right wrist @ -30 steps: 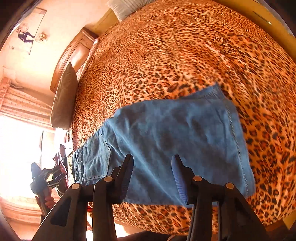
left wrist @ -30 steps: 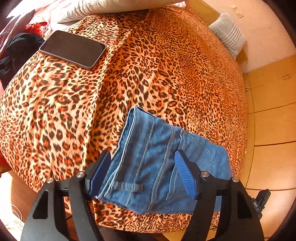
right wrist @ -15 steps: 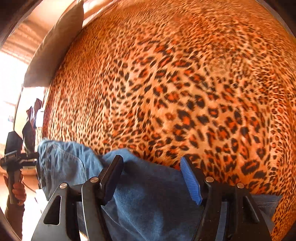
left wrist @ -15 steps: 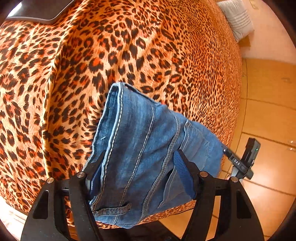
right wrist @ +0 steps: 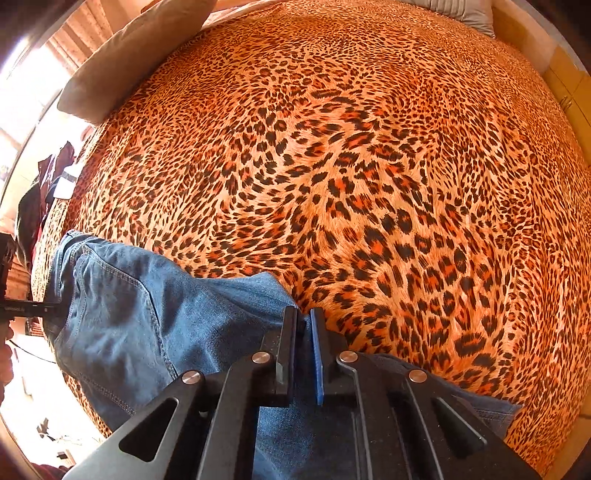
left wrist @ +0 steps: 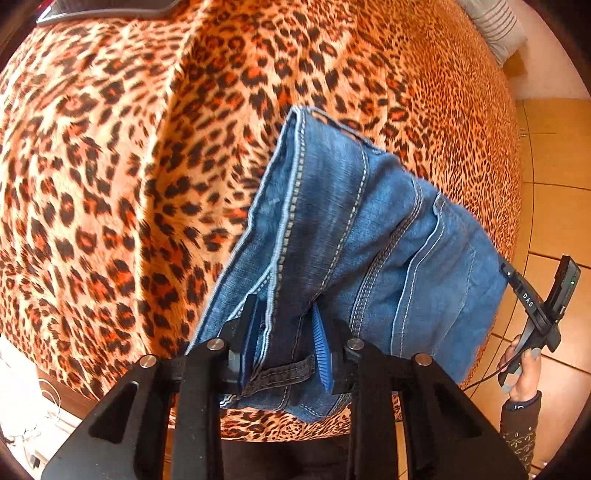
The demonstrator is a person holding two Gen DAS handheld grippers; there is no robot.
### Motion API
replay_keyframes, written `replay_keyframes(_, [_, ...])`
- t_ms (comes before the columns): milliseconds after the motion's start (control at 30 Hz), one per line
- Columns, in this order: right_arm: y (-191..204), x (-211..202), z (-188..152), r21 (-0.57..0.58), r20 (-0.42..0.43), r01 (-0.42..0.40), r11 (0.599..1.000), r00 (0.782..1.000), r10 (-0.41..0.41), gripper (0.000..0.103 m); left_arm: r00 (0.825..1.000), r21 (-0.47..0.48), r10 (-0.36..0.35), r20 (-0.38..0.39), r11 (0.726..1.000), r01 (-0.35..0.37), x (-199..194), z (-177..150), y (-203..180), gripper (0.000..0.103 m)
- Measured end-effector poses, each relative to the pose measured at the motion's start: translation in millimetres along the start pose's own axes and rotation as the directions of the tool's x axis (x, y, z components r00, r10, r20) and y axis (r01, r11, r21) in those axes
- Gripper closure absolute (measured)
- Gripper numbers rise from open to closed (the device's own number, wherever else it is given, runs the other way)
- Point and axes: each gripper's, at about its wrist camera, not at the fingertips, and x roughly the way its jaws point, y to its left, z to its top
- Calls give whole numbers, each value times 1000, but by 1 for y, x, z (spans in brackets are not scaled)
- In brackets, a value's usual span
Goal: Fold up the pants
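**me:** While I've got both wrist feeds up, going left to right: on the far left of the left wrist view it's just the leopard-print bedspread (left wrist: 122, 177), with the edge of a dark flat slab (left wrist: 107, 13) (phone or tablet, can't tell) at the top. Middle of that view, the left gripper (left wrist: 284, 339) is pointing steeply down at the pants (left wrist: 354, 236), blue denim, lying on the bedspread near the bed's edge. Its jaws are closing on a bunched ridge of fabric at the waistband, right by a belt loop, and the blue pads are pressing the cloth from both sides.

**other guy:** so it's actually got hold of them?

**me:** Looks like it, yeah. On the right of that view, past the jeans, you can see the person's hand (left wrist: 524, 373) in a dark sleeve holding the other gripper's handle, over a tiled floor (left wrist: 554, 221).

**other guy:** and the right cam?

**me:** Left side of it there's a tan pillow (right wrist: 133, 55) up top and some dark clothes (right wrist: 40, 192) at the bed's edge. The denim (right wrist: 147, 306) runs from lower left toward the middle, back pocket stitching showing. The right gripper (right wrist: 303, 321) sits at centre bottom with its jaws pinched nearly together on a thin fold of the denim's edge (barely any gap between the pads). Everything right of that is bedspread (right wrist: 424, 184), plus a grey striped pillow (right wrist: 454, 9) at the top.
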Motion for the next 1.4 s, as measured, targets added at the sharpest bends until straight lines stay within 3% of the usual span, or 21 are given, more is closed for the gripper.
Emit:
replay_keyframes(67, [1,-3,1,39,2,20,999,1000,-20,88,999,-3,-48,4,999,48,-15,-3,6,76])
replay_keyframes(133, [-4,-16,-4,89,27,11,996,1000,-14,88,995,-18,-94,25,995,94,-31,-15,11,74])
replay_keyframes(167, [-7,-28,-8,115,57,-30,993,998,23,87,996,1,-77,43,997,77,-39,-24,9,74])
replay_keyframes(200, [-10,-40,-16,141,86,-83,987,994,71,78,997,26,-59,58,998,58,-47,-34,11,72])
replay_keyframes(233, [-13,-51,-27,169,114,-123,978,988,104,71,996,39,-55,72,998,52,-51,-45,12,64])
replay_keyframes(300, [-17,-69,-57,229,154,-192,954,975,159,46,992,31,-89,91,996,87,-52,-68,12,48])
replay_keyframes(400, [-28,-78,-112,347,151,-263,900,963,223,46,976,-26,-208,56,977,210,-38,-92,12,47])
replay_keyframes(467, [-39,-76,-150,445,127,-282,850,959,252,46,966,-58,-254,44,965,256,-23,-99,9,47])
replay_keyframes(600, [-49,-58,-214,605,114,-349,715,927,356,46,957,-122,-291,7,949,290,7,-90,-3,47])
replay_keyframes(667, [-52,-46,-233,665,134,-372,647,912,388,46,959,-134,-283,12,950,282,15,-83,-7,47])
replay_keyframes(767, [-49,-22,-244,731,165,-427,532,867,469,46,973,-123,-230,6,966,229,29,-72,-21,47])
replay_keyframes(800, [-46,-15,-244,745,167,-428,512,862,479,46,977,-124,-215,3,969,214,31,-70,-22,48])
replay_keyframes(867, [-38,-7,-238,737,188,-453,502,850,491,46,987,-110,-158,7,981,157,34,-68,-26,56])
replay_keyframes(900, [-35,-7,-235,730,192,-451,513,856,480,46,993,-101,-116,4,988,115,36,-67,-28,70])
replay_keyframes(967, [-32,-5,-228,713,203,-457,532,861,467,52,998,-87,-65,-7,994,65,37,-67,-28,80])
replay_keyframes(1033, [-32,-5,-225,702,202,-445,556,873,443,77,998,-98,-65,-11,993,64,38,-70,-25,88])
replay_keyframes(1067, [-33,-3,-224,700,188,-432,569,879,437,97,998,-106,-67,-16,992,65,36,-74,-20,89])
replay_keyframes(1100, [-33,-2,-225,701,171,-415,580,888,427,100,997,-114,-71,-23,991,68,35,-77,-16,90])
replay_keyframes(1267, [-33,-4,-250,704,143,-410,580,882,450,94,994,-130,-98,-40,987,92,40,-81,-8,91])
replay_keyframes(1333, [-34,-6,-258,717,199,-476,509,840,505,91,991,-119,-131,-28,985,127,34,-84,-8,91])
replay_keyframes(1400, [-32,-2,-259,734,225,-505,454,811,539,67,989,-92,-149,-7,985,148,28,-88,-16,90])
